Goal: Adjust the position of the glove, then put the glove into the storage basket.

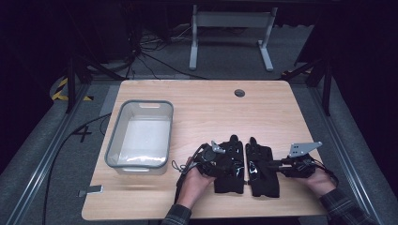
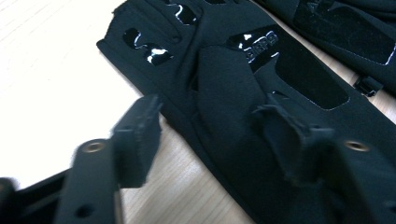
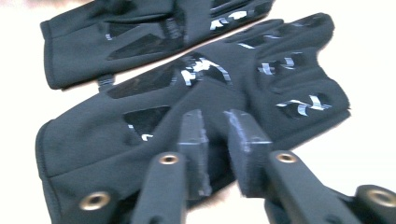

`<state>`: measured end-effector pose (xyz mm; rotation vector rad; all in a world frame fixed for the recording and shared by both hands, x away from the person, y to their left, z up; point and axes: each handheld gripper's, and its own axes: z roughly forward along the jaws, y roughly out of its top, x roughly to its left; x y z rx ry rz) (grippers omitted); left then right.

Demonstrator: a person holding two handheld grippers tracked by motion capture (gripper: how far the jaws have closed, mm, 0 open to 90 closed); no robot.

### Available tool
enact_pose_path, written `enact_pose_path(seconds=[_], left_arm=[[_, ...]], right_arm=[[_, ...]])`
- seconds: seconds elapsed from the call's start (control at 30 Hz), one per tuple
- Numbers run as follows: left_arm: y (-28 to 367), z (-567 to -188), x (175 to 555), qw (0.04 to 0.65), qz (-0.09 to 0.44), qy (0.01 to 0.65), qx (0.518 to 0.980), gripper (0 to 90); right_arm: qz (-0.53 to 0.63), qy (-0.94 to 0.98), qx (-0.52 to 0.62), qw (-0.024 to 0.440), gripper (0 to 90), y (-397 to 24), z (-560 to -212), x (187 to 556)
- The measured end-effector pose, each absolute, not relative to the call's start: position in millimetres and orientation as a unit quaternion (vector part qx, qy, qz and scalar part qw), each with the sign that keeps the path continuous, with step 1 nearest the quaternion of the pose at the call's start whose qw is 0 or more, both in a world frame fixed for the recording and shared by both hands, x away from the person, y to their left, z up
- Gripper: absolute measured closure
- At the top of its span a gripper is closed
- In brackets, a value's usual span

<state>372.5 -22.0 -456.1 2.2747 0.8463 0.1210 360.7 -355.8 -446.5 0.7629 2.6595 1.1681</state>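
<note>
On the worktop's left side: a clear plastic bin [image 1: 139,136] with a grey rim stands on the wooden worktop [image 1: 263,112], well apart from the gloves.
Left hand: the person's left hand [image 1: 195,180] comes in from the near edge and holds the left gripper [image 1: 225,161] over the left glove.
Left gripper: its jaws stand wide apart in the left gripper view [image 2: 224,135]; one jaw is over bare wood beside the glove's edge, the other lies over the fabric, and whether that pad presses the cloth is hard to tell.
Left glove: the black left glove [image 1: 230,164] lies flat, fingers pointing away from the person, glossy marks on it [image 2: 243,84].
Right glove: the black right glove [image 1: 263,166] lies just beside the first, parallel to it, a narrow strip of wood between them [image 3: 187,93].
Right gripper: the right gripper [image 1: 281,165] reaches in from the right; its jaws are nearly together with a slim gap, pads down on the glove's palm area [image 3: 217,140].
Right hand: the right hand [image 1: 321,180] holds it near the worktop's right edge.
</note>
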Motion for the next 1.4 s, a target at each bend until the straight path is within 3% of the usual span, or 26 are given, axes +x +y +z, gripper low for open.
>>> enact_pose_path(seconds=[0.1,0.2,0.37,0.43,0.5,0.53,0.63,1.4], left_arm=[[-23.4,-457.3,371.6,0.347,0.048,0.329,0.877,49.8],[-23.5,-457.9,370.3,0.351,0.047,0.334,0.873,57.2],[-23.7,-458.0,369.8,0.355,0.038,0.337,0.871,77.0],[-23.6,-457.2,369.9,0.356,0.034,0.337,0.871,80.0],[-22.8,-456.2,369.6,0.362,0.032,0.339,0.868,80.7],[-22.8,-456.2,369.6,0.362,0.032,0.339,0.868,80.9],[-19.6,-452.7,369.4,0.375,0.025,0.341,0.861,81.1],[-18.6,-431.7,364.7,0.412,0.000,0.328,0.850,81.6]], right_arm=[[0.385,0.879,0.271,0.081,58.9,-365.2,-447.0,361.0],[0.379,0.876,0.284,0.091,52.1,-374.2,-448.8,361.3],[0.375,0.874,0.295,0.090,53.2,-382.3,-451.0,361.3],[0.374,0.876,0.292,0.087,58.0,-382.9,-451.8,361.4],[0.372,0.878,0.291,0.082,66.3,-383.0,-452.3,361.1],[0.372,0.878,0.291,0.082,66.3,-383.0,-452.3,361.1],[0.372,0.882,0.281,0.063,88.6,-383.8,-451.9,359.8],[0.362,0.897,0.249,0.040,89.8,-365.9,-455.1,360.2]])
